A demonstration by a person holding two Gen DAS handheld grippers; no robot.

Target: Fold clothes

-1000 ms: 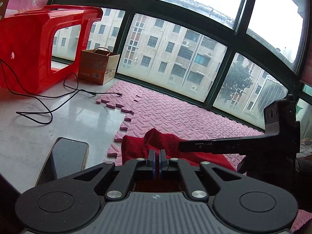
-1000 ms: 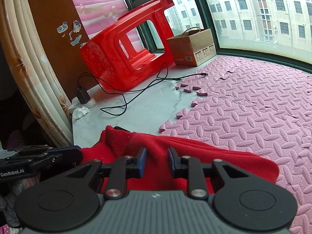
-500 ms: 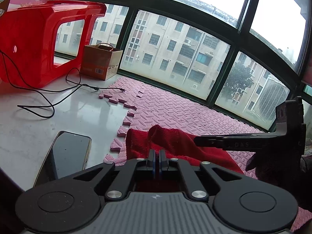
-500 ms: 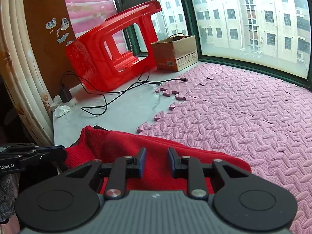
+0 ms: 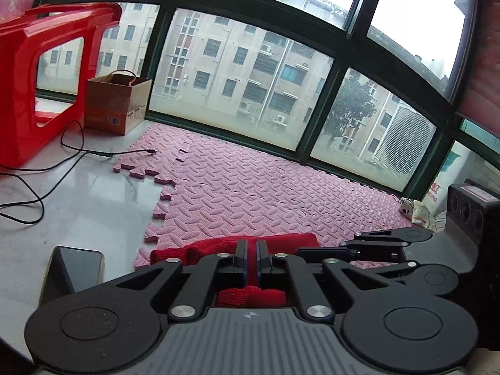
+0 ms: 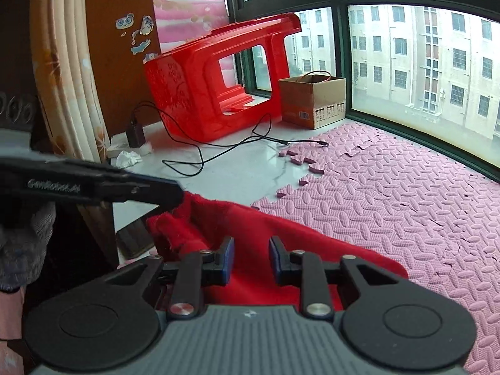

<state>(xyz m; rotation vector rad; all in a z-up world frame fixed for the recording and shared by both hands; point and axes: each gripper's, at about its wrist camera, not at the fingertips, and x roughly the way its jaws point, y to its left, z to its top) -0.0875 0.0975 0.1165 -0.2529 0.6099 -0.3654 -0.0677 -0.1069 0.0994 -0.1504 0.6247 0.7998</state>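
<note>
We see the left gripper (image 5: 251,257) pinched tight on the red garment (image 6: 265,234) — which lies at the near edge of the pink mat (image 6: 390,193). The right gripper (image 6: 251,259) stands narrowly parted over the cloth — whether it grips, we cannot tell.

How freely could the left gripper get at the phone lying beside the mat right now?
Probably not freely: the left gripper is shut on the red garment, so it would have to let go first. The phone itself lies uncovered.

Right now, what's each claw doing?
Left claw: shut on the red garment.
Right claw: partly open, red garment between its pads; a grip cannot be told.
</note>
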